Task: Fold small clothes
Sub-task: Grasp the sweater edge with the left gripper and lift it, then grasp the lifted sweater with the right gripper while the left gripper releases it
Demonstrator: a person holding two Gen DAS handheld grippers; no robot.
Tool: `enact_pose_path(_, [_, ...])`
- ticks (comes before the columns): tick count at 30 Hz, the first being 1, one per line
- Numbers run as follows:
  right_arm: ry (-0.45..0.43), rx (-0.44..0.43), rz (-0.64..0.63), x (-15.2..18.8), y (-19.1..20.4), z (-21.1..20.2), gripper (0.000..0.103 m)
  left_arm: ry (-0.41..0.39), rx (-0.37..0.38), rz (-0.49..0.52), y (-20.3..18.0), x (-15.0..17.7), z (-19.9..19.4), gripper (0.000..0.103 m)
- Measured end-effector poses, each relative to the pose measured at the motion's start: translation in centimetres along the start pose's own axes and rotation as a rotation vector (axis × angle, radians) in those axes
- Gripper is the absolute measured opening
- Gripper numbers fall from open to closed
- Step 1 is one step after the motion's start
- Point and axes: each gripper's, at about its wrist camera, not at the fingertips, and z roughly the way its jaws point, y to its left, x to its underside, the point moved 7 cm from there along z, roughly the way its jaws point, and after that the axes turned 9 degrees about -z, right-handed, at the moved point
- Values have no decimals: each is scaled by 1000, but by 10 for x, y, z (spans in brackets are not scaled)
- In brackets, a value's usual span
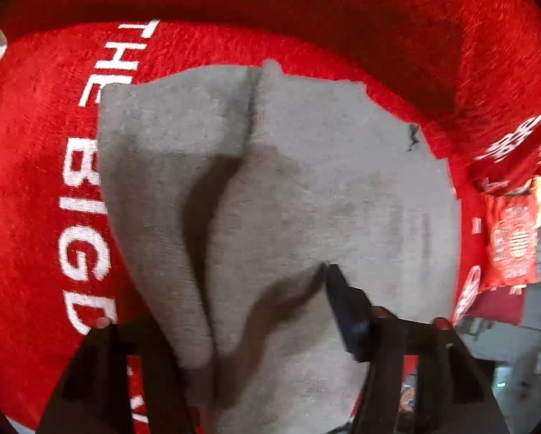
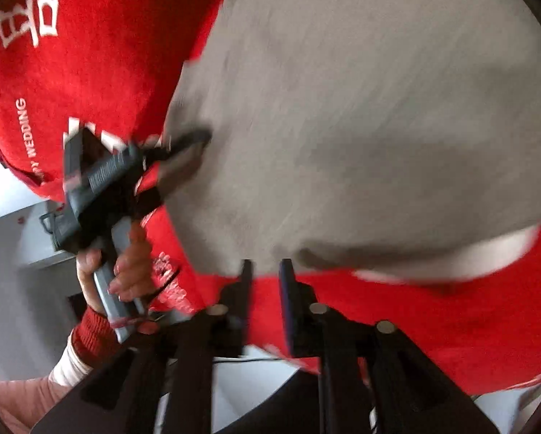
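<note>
Left wrist: left tool (image 1: 266,325) pinches grey cloth (image 1: 306,181) | red cover (image 1: 35,181) reads "THE BIG" | right tool (image 2: 265,271) slightly parted

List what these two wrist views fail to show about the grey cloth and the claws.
- Left wrist view: the grey cloth drapes over the left claw, hiding one finger.
- Right wrist view: motion blur smears the cloth's near edge, so whether the right claw touches it is unclear.
- Both views: the cloth's full outline is cut off; garment type unknowable.
</note>
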Motion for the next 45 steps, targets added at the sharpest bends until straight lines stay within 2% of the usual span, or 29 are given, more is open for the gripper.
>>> enact_pose_path(1, [-31, 25, -2, -11, -5, -10, 67, -5, 1, 8, -2, 1, -1, 59])
enact_pose_path(3, [-93, 76, -16, -34, -15, -30, 66, -2, -11, 21, -3, 2, -1, 59])
enact_pose_path(4, [-114, 93, -20, -45, -17, -35, 58, -1, -20, 26, -2, 3, -2, 59])
enact_pose_path(5, [-134, 115, -29, -57, -20, -39, 40, -3, -32, 28, -5, 3, 0, 59])
enact_pose_path(6, [-141, 134, -42, -66, -21, -40, 29, -4, -41, 28, -8, 2, 2, 59])
enact_pose_path(7, [-144, 164, -63, -76, -23, -39, 11, -7, -55, 34, -13, 1, 4, 59])
enact_pose_path(9, [-141, 223, -105, -93, -29, -29, 8, -15, -78, 40, -20, 1, 8, 60])
enact_pose_path(11, [-82, 270, -144, -105, -28, -4, 7, -31, -100, 53, -26, 2, 11, 60])
enact_pose_path(12, [-77, 256, -145, -106, -30, -1, 6, -43, -116, 64, -22, 4, 9, 58])
enact_pose_path(14, [-78, 229, -147, -108, -29, 0, 6, -67, -147, 88, -22, 6, 8, 42])
enact_pose_path(16, [-69, 189, -149, -106, -32, -2, 6, -80, -132, 84, -24, 6, 6, 16])
enact_pose_path(17, [-59, 156, -139, -104, -34, -4, 6, -87, -127, 64, -26, 4, 2, 16])
enact_pose_path(19, [-41, 86, -111, -99, -44, -12, 6, -94, -70, 27, -28, 1, -9, 15])
enact_pose_path(22, [-38, 22, -72, -96, -52, -23, 8, -115, -9, 40, -46, 2, -25, 15])
enact_pose_path(27, [-92, -58, -18, -94, -69, -57, 11, -151, 93, 128, -130, 6, -46, 15])
enact_pose_path(32, [-160, -102, 52, -100, -103, -91, 11, -152, 128, 282, -230, 17, -29, 15])
enact_pose_path(35, [-165, -117, 133, -96, -135, -95, 12, -160, 67, 421, -290, 27, 5, 15])
enact_pose_path(37, [-160, -135, 168, -92, -148, -94, 12, -124, 24, 493, -318, 37, 44, 16])
enact_pose_path(41, [-171, -199, 201, -91, -155, -91, 11, -64, -123, 554, -329, 54, 122, 16])
enact_pose_path(44, [-170, -222, 220, -93, -161, -93, 12, -115, -182, 599, -336, 61, 133, 28])
enact_pose_path(45, [-169, -225, 224, -94, -166, -98, 12, -121, -192, 617, -338, 65, 130, 41])
